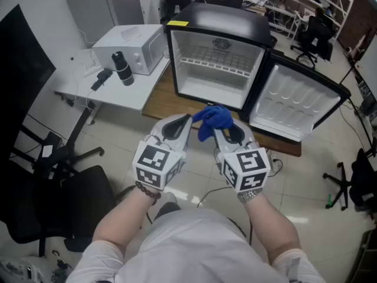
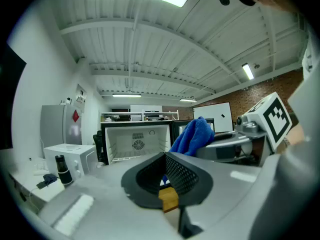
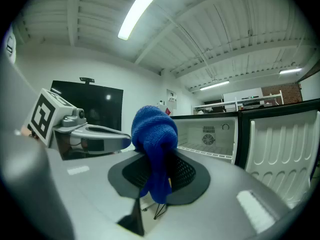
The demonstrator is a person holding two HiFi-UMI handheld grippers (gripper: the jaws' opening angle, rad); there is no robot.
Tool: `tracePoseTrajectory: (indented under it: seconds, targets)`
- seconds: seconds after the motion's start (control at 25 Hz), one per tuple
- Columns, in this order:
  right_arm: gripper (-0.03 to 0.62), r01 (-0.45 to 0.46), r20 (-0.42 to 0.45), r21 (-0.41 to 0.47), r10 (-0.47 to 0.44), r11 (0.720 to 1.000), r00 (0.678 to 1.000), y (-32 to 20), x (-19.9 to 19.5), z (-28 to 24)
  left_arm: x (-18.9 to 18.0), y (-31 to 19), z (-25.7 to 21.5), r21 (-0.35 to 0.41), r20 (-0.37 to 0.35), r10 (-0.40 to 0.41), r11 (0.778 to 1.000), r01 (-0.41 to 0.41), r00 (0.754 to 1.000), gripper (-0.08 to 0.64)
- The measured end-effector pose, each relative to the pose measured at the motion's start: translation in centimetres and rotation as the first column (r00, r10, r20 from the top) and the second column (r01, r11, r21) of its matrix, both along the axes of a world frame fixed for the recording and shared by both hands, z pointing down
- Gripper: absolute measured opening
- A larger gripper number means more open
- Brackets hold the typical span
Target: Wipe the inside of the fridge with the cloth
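Observation:
The black mini fridge [image 1: 219,52] stands on a wooden table [image 1: 171,102] with its white inside showing. Its door [image 1: 300,102] is swung open to the right. A wire shelf [image 1: 217,59] sits across the cavity. My right gripper [image 1: 217,132] is shut on a bunched blue cloth [image 1: 213,118], held level in front of the fridge. In the right gripper view the cloth [image 3: 155,134] bulges above the jaws and hangs down between them. My left gripper [image 1: 184,122] is beside it on the left, shut with nothing in it [image 2: 165,171]. Both are short of the fridge opening [image 2: 137,144].
A white microwave [image 1: 129,49] and a black cylinder [image 1: 122,68] stand on a white table [image 1: 118,93] left of the fridge. A black office chair [image 1: 56,199] is at lower left. More chairs [image 1: 312,37] and desks are behind and to the right.

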State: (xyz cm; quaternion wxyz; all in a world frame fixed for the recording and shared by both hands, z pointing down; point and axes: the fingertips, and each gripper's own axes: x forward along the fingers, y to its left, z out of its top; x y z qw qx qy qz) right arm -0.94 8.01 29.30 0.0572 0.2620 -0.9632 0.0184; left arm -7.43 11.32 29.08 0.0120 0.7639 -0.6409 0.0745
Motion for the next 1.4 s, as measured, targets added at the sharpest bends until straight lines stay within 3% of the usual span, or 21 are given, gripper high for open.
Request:
tracePoseTrajectory:
  seconds: [0.28, 0.6, 0.76, 1.08, 1.4]
  targets:
    - [0.078, 0.016, 0.001, 0.023, -0.016, 1.000, 1.000, -3.0, -2.7, 0.3, -3.6, -2.1, -0.3, 0.008, 0.005, -0.066, 0.998, 0.066, 0.998, 0.005]
    - [0.078, 0.039, -0.004, 0.064, -0.039, 0.997, 0.999, -9.6, -8.7, 0.2, -9.7, -8.3, 0.6, 0.012, 0.018, -0.105, 0.994, 0.105, 0.994, 0.019]
    - [0.078, 0.036, -0.016, 0.072, -0.035, 0.997, 0.999, -14.1, -13.4, 0.5, -14.4, -12.6, 0.1, 0.019, -0.001, -0.117, 0.993, 0.117, 0.993, 0.052]
    - [0.078, 0.004, -0.043, 0.050, -0.002, 0.999, 0.999, -22.2, -21.3, 1.8, -21.7, -20.8, 1.3, -0.030, 0.019, -0.084, 0.996, 0.084, 0.996, 0.078]
    - [0.078, -0.031, -0.084, 0.032, 0.033, 0.999, 0.996, -27.6, -26.3, 4.1, -24.8, -26.5, 2.4, -0.054, 0.032, -0.009, 0.998, 0.011, 0.999, 0.097]
